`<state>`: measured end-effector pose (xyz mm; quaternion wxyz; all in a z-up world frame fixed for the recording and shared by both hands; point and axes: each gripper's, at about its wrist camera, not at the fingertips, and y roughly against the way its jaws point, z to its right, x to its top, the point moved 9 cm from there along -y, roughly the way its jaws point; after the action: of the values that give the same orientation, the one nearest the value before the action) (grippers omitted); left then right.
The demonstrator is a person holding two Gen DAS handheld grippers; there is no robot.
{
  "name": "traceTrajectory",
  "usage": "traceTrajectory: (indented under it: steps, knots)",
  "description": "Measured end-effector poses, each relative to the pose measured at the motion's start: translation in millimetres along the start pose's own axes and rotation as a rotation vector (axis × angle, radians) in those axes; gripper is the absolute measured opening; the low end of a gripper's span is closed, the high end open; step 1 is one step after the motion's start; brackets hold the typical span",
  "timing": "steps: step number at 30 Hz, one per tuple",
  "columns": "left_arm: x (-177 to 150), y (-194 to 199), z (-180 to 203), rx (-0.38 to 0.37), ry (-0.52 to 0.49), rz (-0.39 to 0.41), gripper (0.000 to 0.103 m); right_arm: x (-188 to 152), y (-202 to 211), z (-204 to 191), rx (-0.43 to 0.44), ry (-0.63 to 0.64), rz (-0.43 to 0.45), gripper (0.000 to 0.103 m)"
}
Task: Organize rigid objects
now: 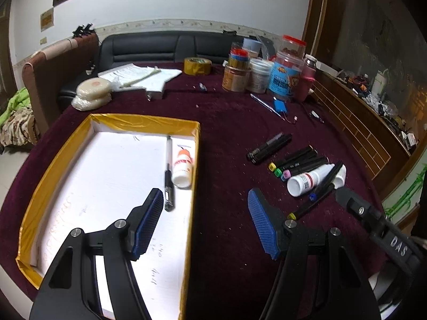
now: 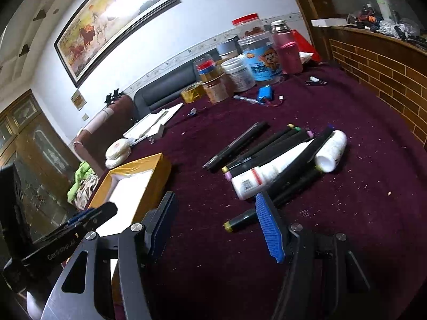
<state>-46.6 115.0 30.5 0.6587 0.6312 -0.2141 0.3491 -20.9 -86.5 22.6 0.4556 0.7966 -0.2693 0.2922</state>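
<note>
A: What's the biggest thing here?

B: The table, covered in dark red cloth. On its left part sits a shallow box with yellow taped walls and a white floor.

A: Anything in the box?

B: A pen and a small white bottle lie side by side against its right wall, touching or nearly so.

A: And outside it?

B: To the right, well apart from the box, a heap of black markers with coloured end caps lies on the cloth, with a white tube and another white bottle mixed among them. One marker with a yellow end lies nearest the right tool. At the far edge stand jars and a roll of yellow tape.

A: The tools?

B: The left tool hangs with its jaws spread wide and nothing between them, one finger over the box floor, the other over the cloth. The right tool is also spread wide and empty, just short of the marker heap.
</note>
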Motion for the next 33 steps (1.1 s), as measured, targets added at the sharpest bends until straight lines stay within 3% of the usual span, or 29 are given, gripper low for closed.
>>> traceTrajectory:
  steps: [5, 10, 13, 16, 18, 25, 29, 30, 31, 33]
  knots:
    - [-6.8, -10.2, 11.7, -0.049, -0.015, -0.048, 0.065, 28.3, 11.3, 46.7, -0.129, -0.018, 0.087, 0.056]
    - [-8.6, -37.3, 44.7, -0.160, -0.050, -0.157, 0.065, 54.9, 8.7, 113.6, -0.244, -0.089, 0.140, 0.056]
    - [-7.4, -56.8, 64.4, -0.182, -0.088, -0.204, 0.065, 59.6, -1.3, 144.1, -0.254, -0.147, 0.133, 0.056]
    - [8.1, -80.3, 81.5, -0.159, -0.154, -0.197, 0.065, 52.5, -11.2, 164.6, -0.248, -0.180, 0.128, 0.056]
    - [21.9, -102.1, 90.9, -0.130, -0.200, -0.199, 0.065, 43.1, -20.4, 176.5, -0.239, -0.243, 0.073, 0.056]
    - [52.5, -181.3, 119.7, -0.070, -0.302, -0.220, 0.065, 41.4, -25.7, 177.9, -0.155, -0.284, 0.048, 0.057]
    - [46.0, -210.9, 134.0, -0.069, -0.352, -0.271, 0.066, 39.7, -28.2, 173.2, -0.151, -0.262, 0.036, 0.059]
    - [45.8, -211.1, 135.9, -0.070, -0.357, -0.249, 0.066, 39.3, -30.0, 172.4, -0.155, -0.261, 0.035, 0.060]
    - [45.1, -211.0, 137.6, -0.068, -0.373, -0.228, 0.064, 38.6, -31.5, 172.5, -0.161, -0.260, 0.033, 0.060]
    - [45.0, -209.7, 138.1, -0.080, -0.390, -0.207, 0.031, 37.9, -32.6, 173.0, -0.173, -0.260, 0.027, 0.060]
